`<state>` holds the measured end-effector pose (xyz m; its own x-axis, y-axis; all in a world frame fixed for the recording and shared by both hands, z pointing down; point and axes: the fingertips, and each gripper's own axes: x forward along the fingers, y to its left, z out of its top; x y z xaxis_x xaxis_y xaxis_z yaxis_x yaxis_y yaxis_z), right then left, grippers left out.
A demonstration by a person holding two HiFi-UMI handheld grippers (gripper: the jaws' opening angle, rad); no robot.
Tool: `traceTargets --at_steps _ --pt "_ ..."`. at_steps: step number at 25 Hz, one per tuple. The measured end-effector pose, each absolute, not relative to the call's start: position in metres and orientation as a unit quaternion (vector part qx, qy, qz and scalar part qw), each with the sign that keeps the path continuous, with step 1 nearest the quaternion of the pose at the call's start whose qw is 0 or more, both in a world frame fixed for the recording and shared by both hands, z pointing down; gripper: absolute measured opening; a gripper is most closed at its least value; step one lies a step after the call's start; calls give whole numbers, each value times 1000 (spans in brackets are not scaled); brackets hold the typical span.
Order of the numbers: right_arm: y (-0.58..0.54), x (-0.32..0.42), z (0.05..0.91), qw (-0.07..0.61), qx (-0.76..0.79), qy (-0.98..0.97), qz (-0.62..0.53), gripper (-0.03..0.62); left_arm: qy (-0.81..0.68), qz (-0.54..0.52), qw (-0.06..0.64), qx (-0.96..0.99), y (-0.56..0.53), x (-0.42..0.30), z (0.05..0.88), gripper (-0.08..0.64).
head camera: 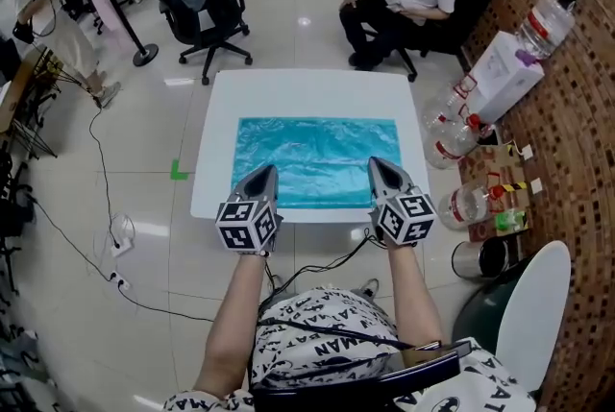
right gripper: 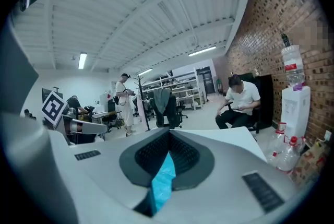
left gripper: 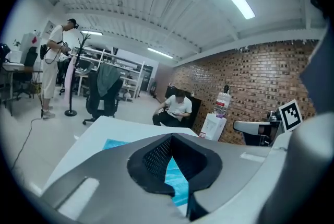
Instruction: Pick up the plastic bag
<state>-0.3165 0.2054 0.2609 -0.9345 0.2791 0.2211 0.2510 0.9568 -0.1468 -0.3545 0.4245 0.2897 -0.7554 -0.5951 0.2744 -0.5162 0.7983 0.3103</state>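
Bag [head camera: 317, 160] lay flat on the tabletop [head camera: 307, 93]. Left gripper [head camera: 267, 172] and right gripper [head camera: 379, 164] hovered over its near edge, jaws closed on nothing. A pick-up would likely call for opening and lowering them there.

In the middle of the room stands a white square surface [head camera: 307, 93] with a smooth, plain top. A turquoise plastic bag [head camera: 317, 156], thin and full of small wrinkles, lies spread out flat on it. The bag is a wide rectangle, and its long sides run along the far and near edges of the surface. It covers the middle and the near part of the top. On the far side a broad white strip stays bare, and the bare strips at the left and right are narrower. The near edge of the bag lies just beside the near edge of the surface. The surface stands on a glossy pale tiled floor [head camera: 154, 208], and a small green mark [head camera: 179, 172] lies on the tiles near its left side.
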Motion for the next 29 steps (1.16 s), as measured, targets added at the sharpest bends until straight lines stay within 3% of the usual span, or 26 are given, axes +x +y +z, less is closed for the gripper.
traceTargets --at_steps 11,29 --pt "201 -297 252 133 -126 -983 26 0 -931 -86 160 316 404 -335 262 0" --pt "198 -291 248 138 -125 -982 21 0 -926 -70 182 323 392 -330 275 0"
